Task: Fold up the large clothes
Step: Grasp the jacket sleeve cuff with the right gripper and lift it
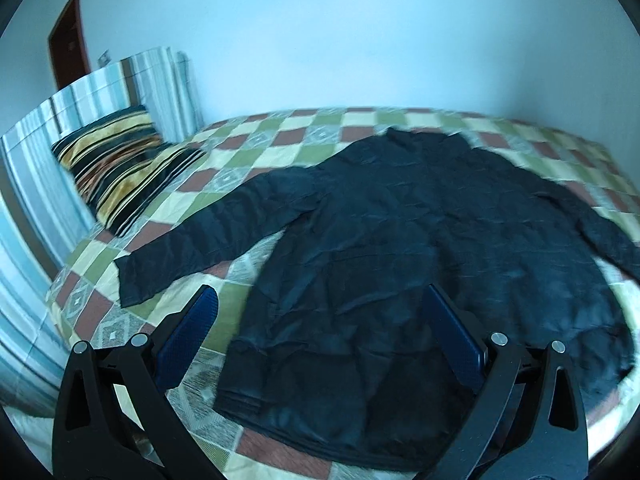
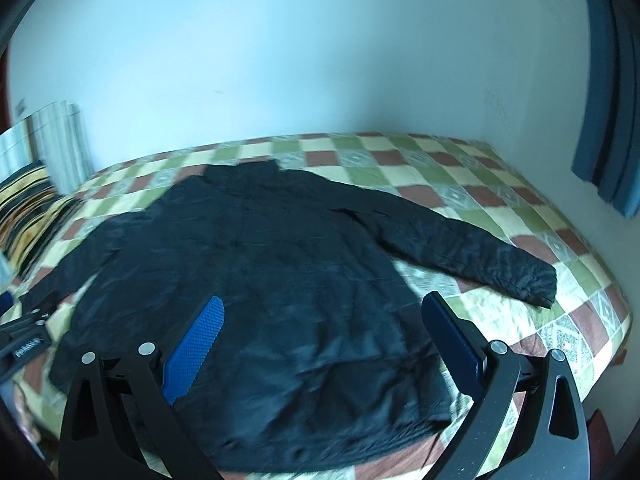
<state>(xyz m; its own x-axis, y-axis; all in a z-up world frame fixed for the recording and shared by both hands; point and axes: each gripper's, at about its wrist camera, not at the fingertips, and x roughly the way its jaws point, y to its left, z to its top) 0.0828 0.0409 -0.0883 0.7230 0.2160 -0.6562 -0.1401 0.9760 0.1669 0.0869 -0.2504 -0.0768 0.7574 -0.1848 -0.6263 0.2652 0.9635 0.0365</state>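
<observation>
A large black jacket (image 1: 400, 248) lies spread flat on the checkered bed (image 1: 280, 128), collar toward the far wall, both sleeves stretched out sideways. Its left sleeve (image 1: 192, 240) reaches toward the pillow; its right sleeve (image 2: 480, 248) ends in a cuff near the bed's right side. My left gripper (image 1: 320, 300) hovers open above the jacket's near left hem, nothing between its blue pads. Over the lower middle of the jacket (image 2: 280, 280), my right gripper (image 2: 320, 308) is also open and holds nothing. The left gripper's body (image 2: 24, 340) shows at the left edge of the right wrist view.
A striped black-and-gold pillow (image 1: 116, 168) lies at the bed's left end against a striped headboard cover (image 1: 80, 100). A brown door (image 1: 68, 48) is far left. Blue curtains (image 2: 612, 100) hang at the right. The bed's near edge (image 2: 580, 368) drops off at lower right.
</observation>
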